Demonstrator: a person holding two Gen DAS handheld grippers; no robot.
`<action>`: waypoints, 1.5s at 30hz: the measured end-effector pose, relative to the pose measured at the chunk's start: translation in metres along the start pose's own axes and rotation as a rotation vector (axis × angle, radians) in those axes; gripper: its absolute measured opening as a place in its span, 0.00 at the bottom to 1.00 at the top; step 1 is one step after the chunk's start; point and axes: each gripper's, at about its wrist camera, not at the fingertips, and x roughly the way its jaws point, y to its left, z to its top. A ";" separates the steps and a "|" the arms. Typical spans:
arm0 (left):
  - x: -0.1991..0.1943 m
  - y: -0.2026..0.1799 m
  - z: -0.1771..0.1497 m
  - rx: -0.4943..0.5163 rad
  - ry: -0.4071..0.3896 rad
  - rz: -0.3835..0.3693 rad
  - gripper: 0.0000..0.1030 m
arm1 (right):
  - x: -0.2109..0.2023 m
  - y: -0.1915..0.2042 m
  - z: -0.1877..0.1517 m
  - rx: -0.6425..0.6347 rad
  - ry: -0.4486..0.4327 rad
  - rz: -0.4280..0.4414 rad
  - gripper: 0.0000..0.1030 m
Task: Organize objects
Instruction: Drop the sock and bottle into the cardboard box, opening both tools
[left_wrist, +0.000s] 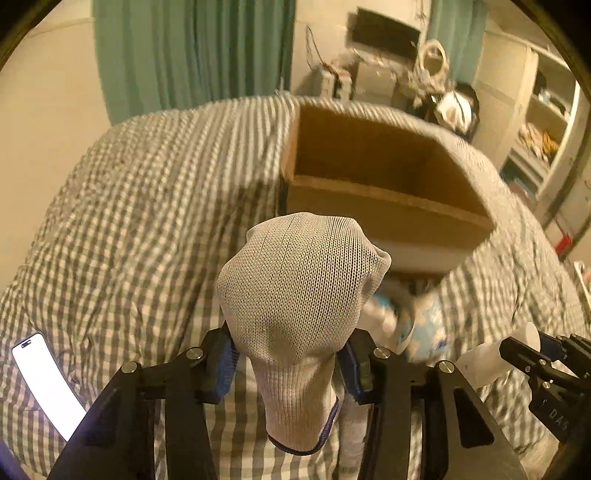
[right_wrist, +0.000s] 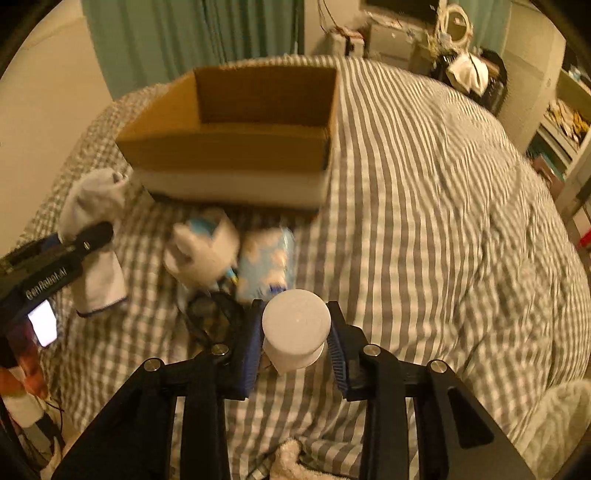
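Left tongs (left_wrist: 288, 363) grip sock (left_wrist: 295, 295) | right tongs (right_wrist: 295, 343) grip white bottle (right_wrist: 295, 328), body hidden | box (right_wrist: 236, 147) blurred

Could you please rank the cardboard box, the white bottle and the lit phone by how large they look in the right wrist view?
1. Cardboard box, by far the largest.
2. White bottle, though it looms close to the camera between the fingers, so its true size may be smaller.
3. Lit phone, partly hidden at the left edge.

The left gripper (left_wrist: 288, 363) clamps something, pointing steeply down. The right gripper (right_wrist: 295, 343), at its 3 o'clock, does likewise.
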 end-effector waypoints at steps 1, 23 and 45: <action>-0.006 0.001 0.003 -0.015 -0.020 -0.007 0.46 | -0.004 0.001 0.005 0.014 -0.017 -0.009 0.31; 0.012 -0.028 0.119 -0.067 -0.130 -0.079 0.46 | -0.022 0.023 0.189 -0.053 -0.228 0.132 0.31; 0.024 -0.073 0.134 -0.031 -0.058 -0.080 0.89 | -0.012 -0.034 0.217 0.073 -0.191 0.093 0.75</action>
